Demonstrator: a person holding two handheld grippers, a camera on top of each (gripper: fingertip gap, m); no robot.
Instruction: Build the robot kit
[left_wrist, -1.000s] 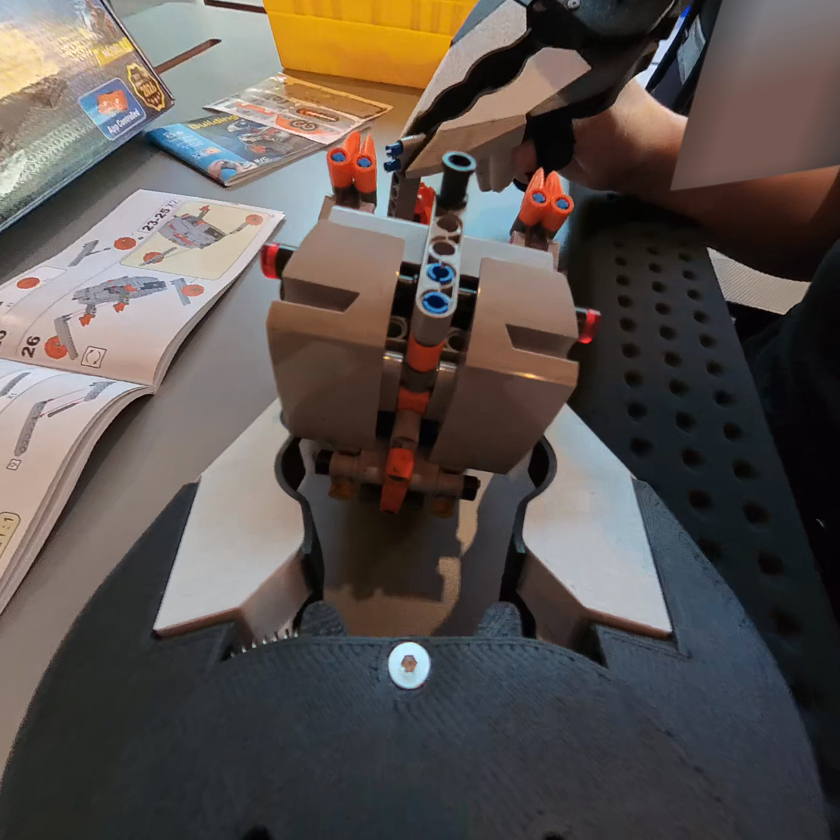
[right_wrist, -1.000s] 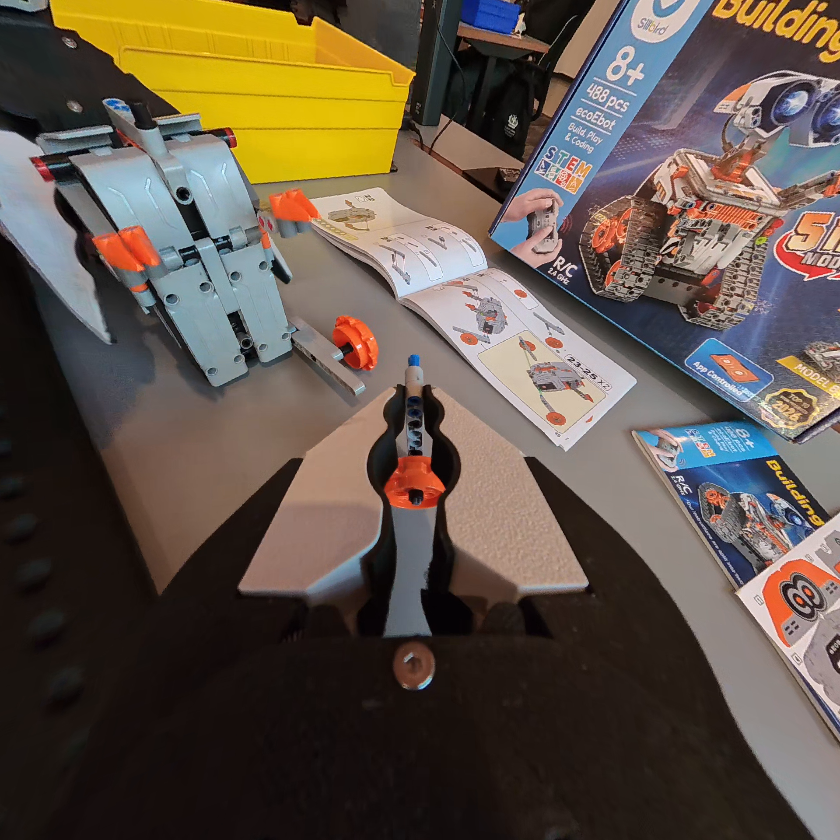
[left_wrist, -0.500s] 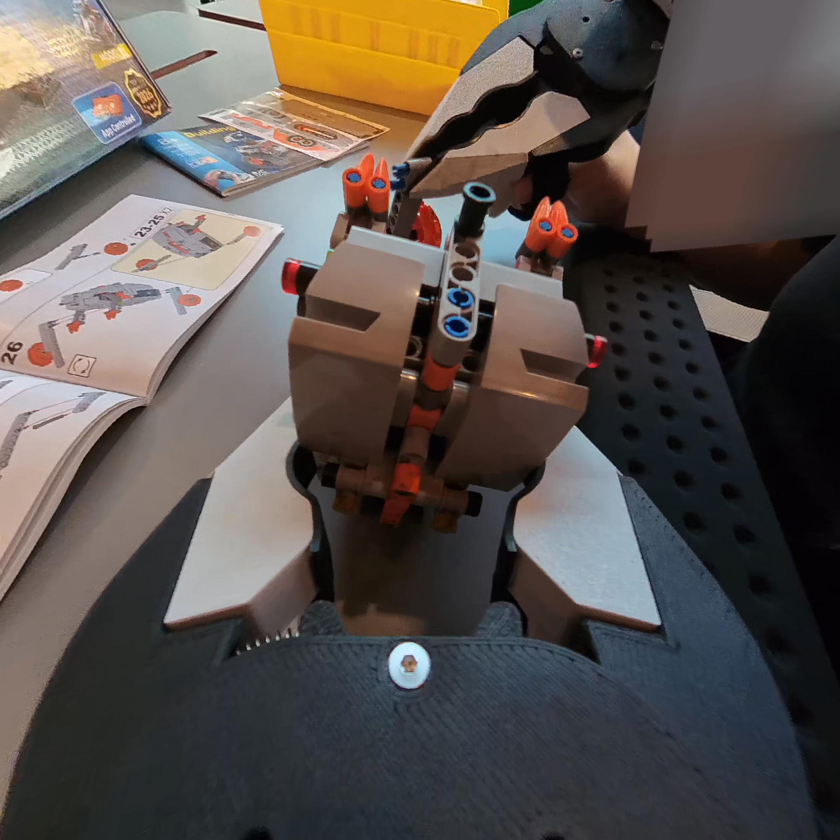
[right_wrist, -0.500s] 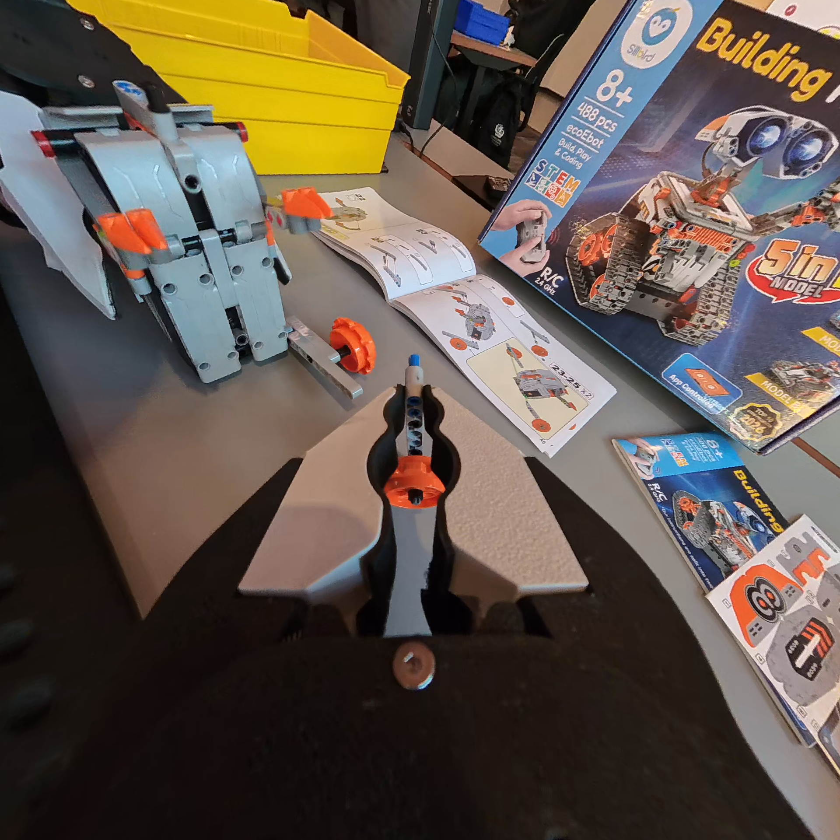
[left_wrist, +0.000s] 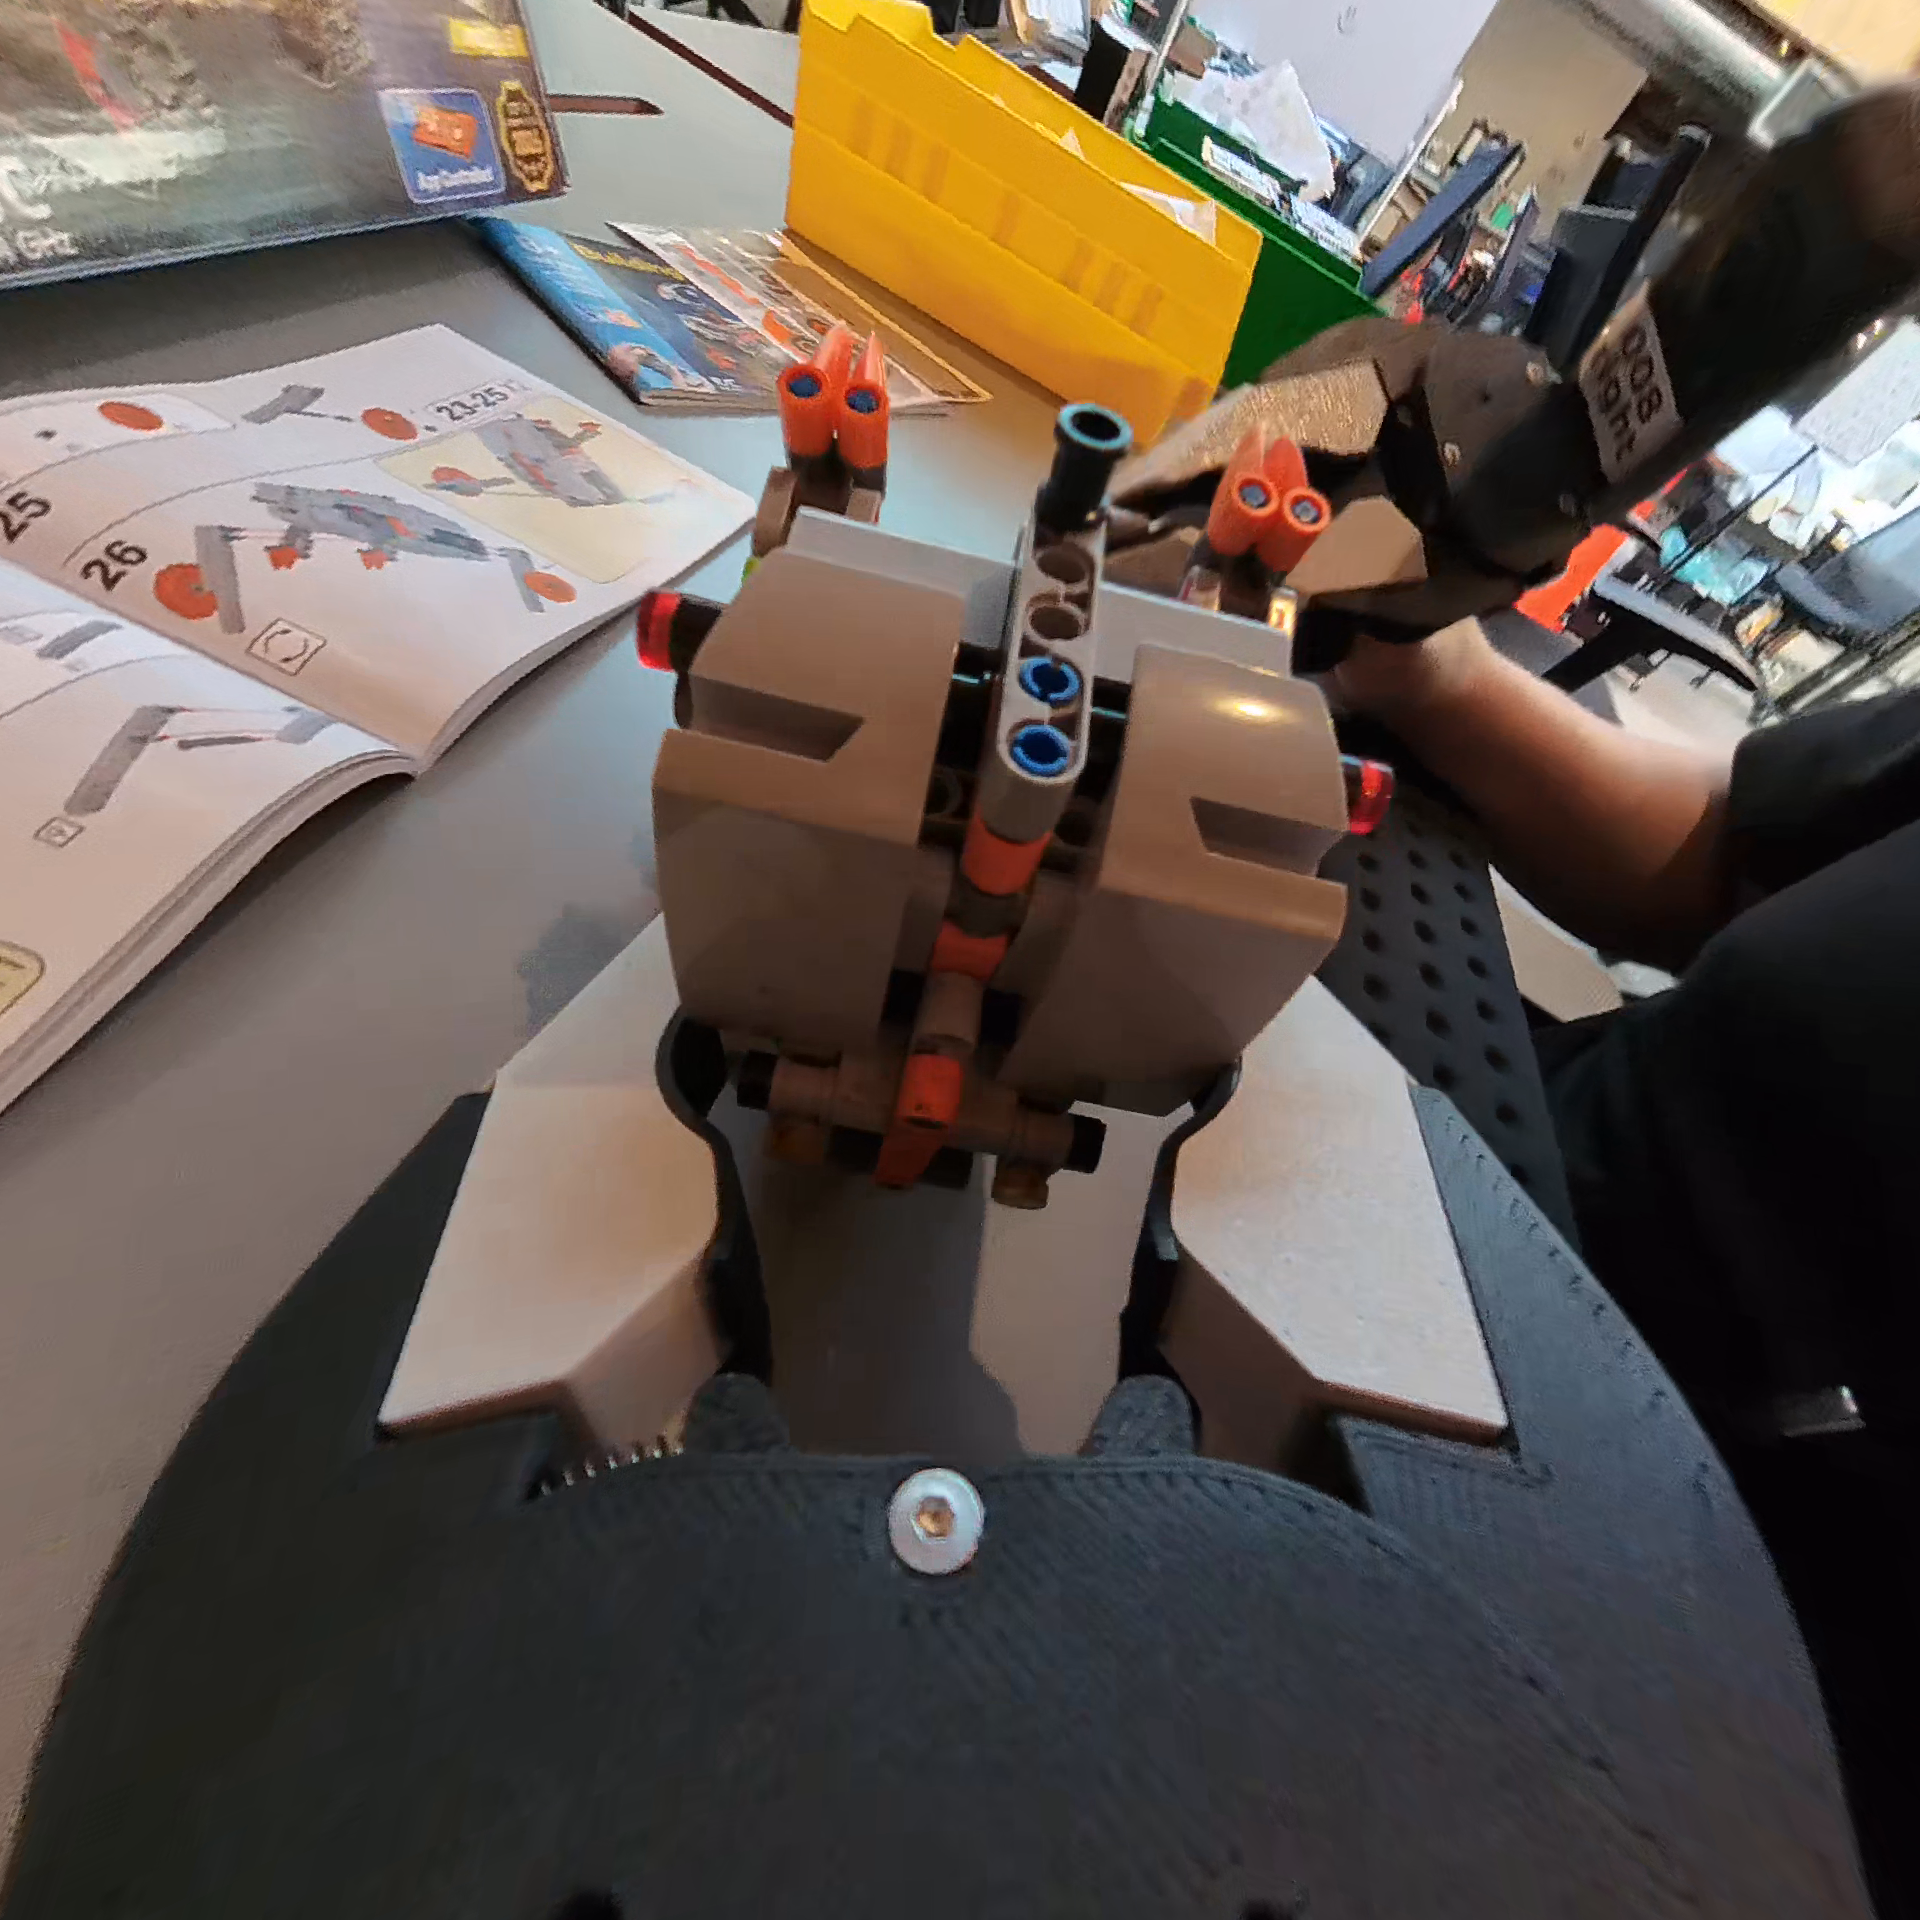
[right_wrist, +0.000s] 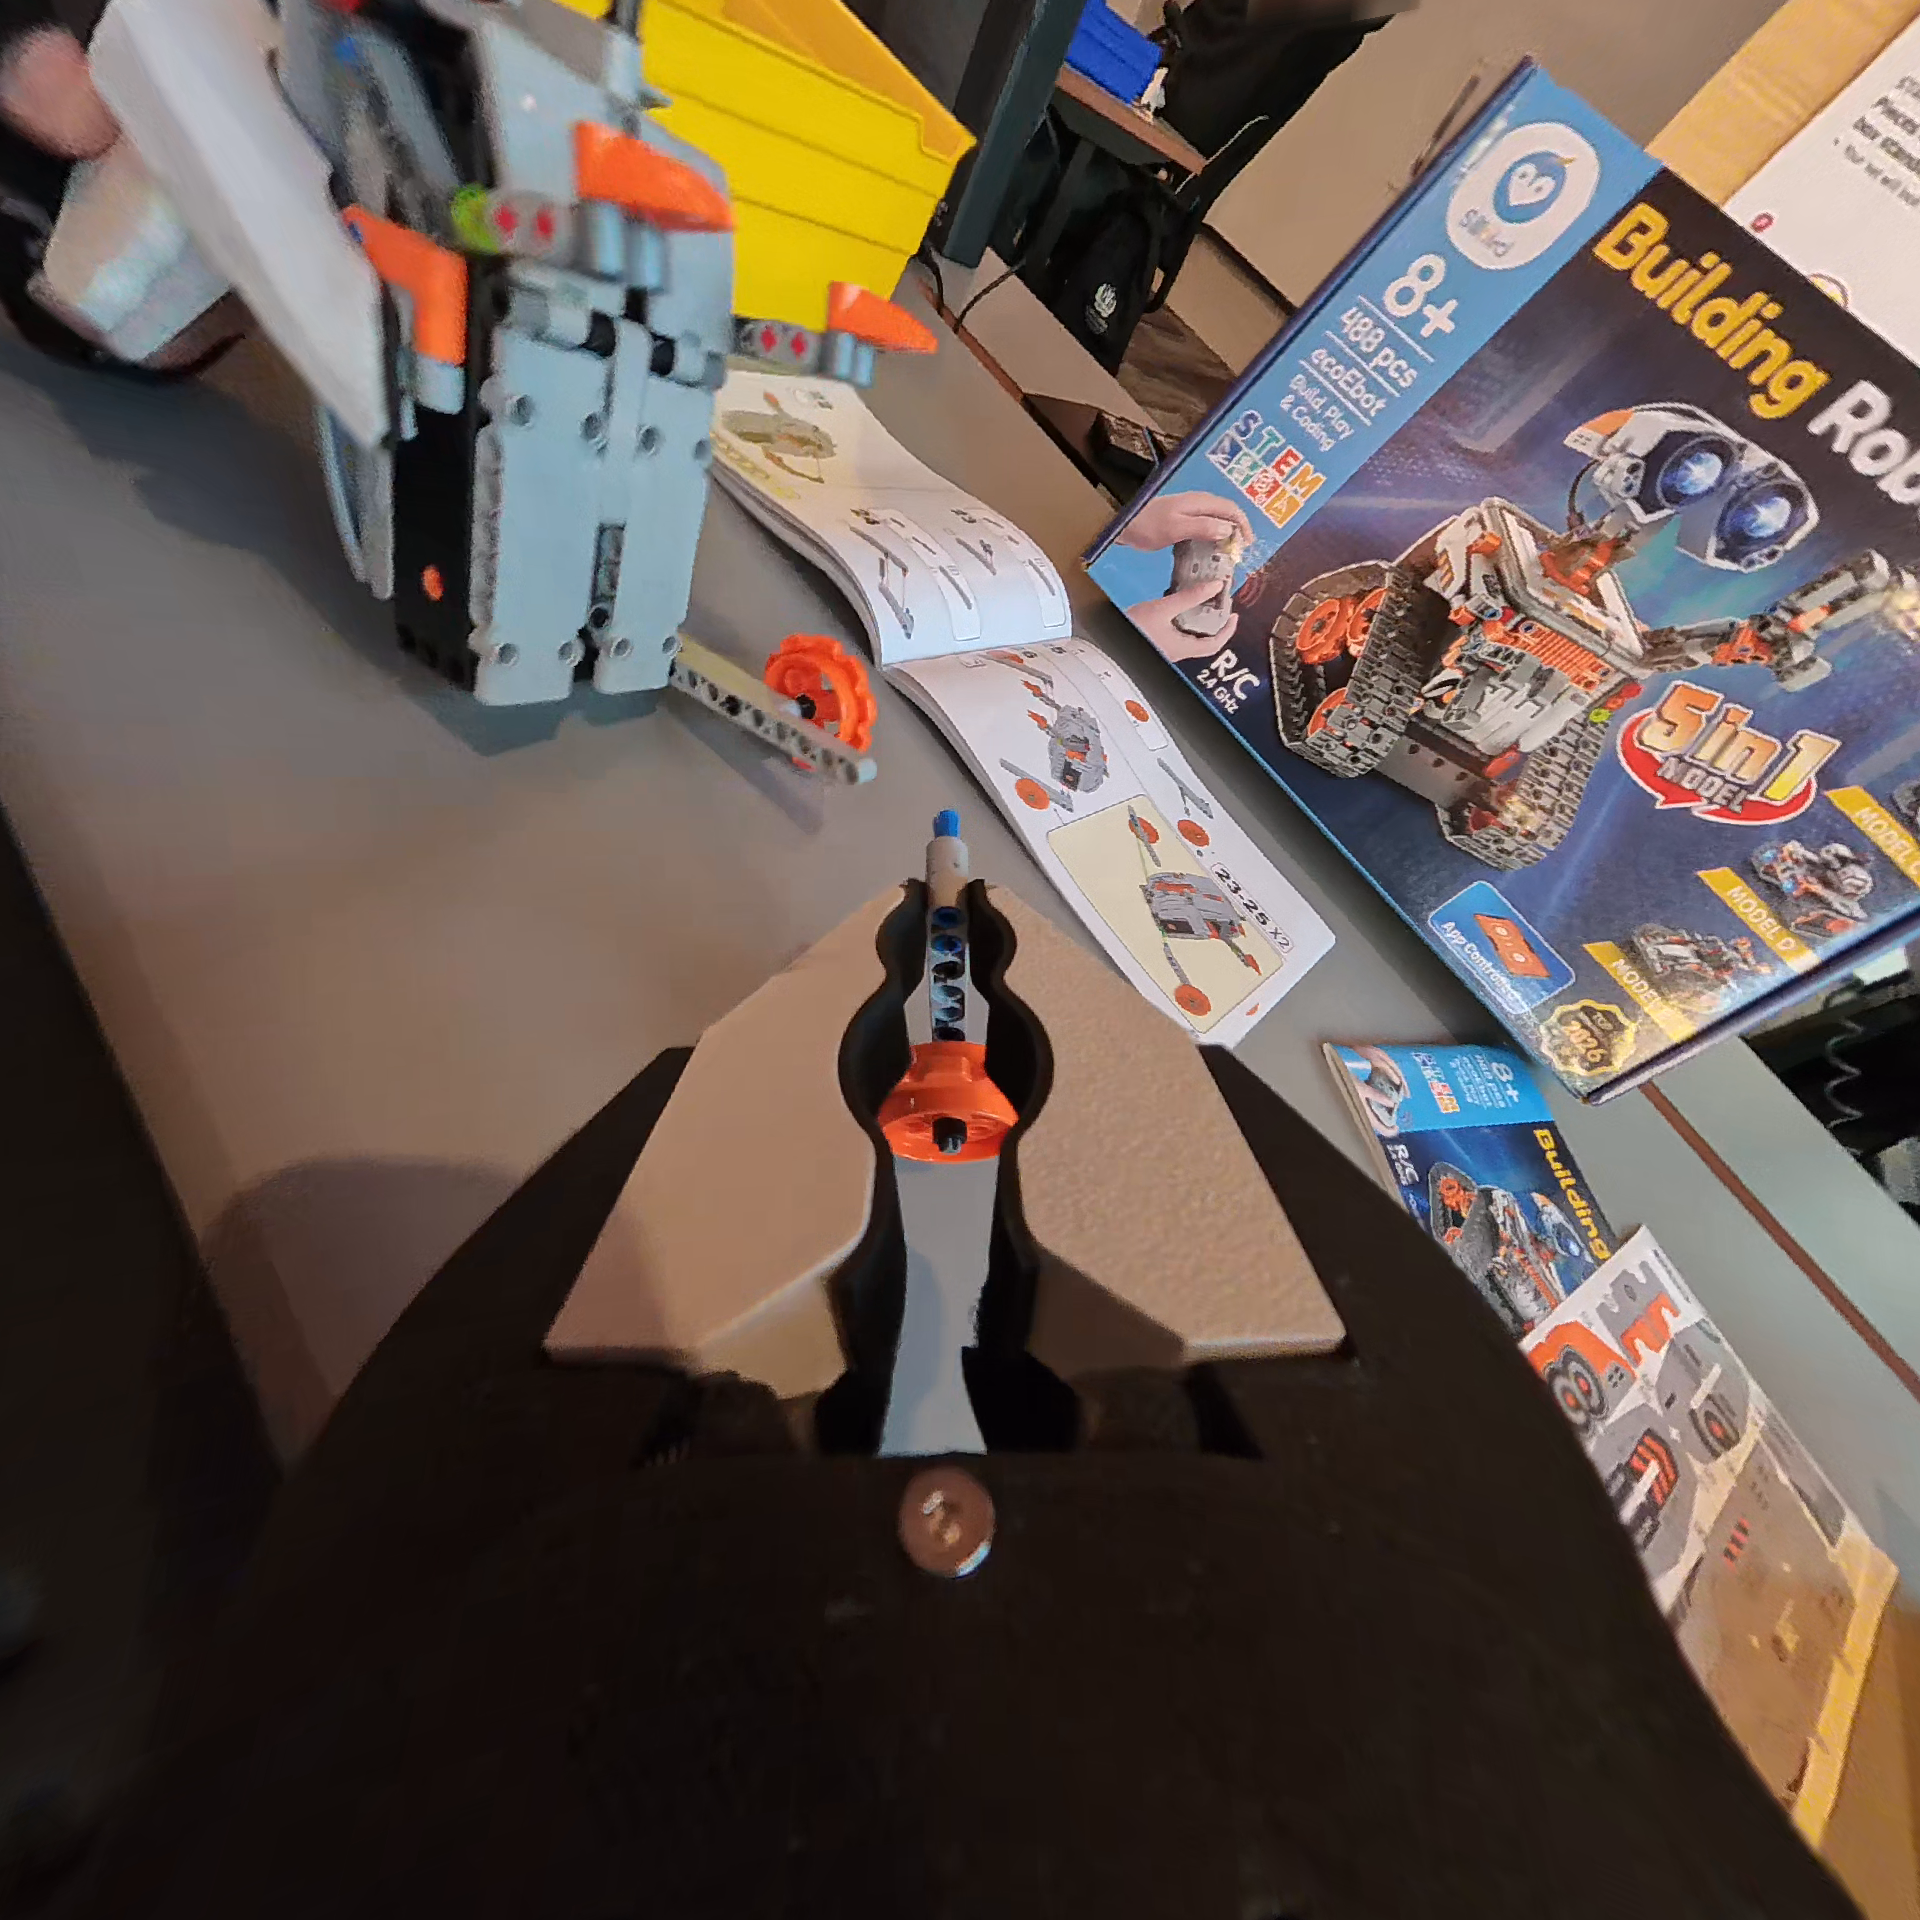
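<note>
So the left gripper (left_wrist: 940, 1101) has its fingers spread fairly wide around the bottom of a grey brick-built robot body (left_wrist: 987, 831), gripping it from both sides. The model stands nearly upright on the grey table (left_wrist: 312, 1039), long axis vertical, orange spikes (left_wrist: 831, 405) pointing up. The right gripper (right_wrist: 948, 935) is nearly closed, clamping a thin grey beam with an orange gear (right_wrist: 945, 1060); the beam runs straight forward along the fingers, blue pin tip leading. An open instruction booklet (right_wrist: 1039, 727) and the kit box (right_wrist: 1558, 623) lie beyond it.
</note>
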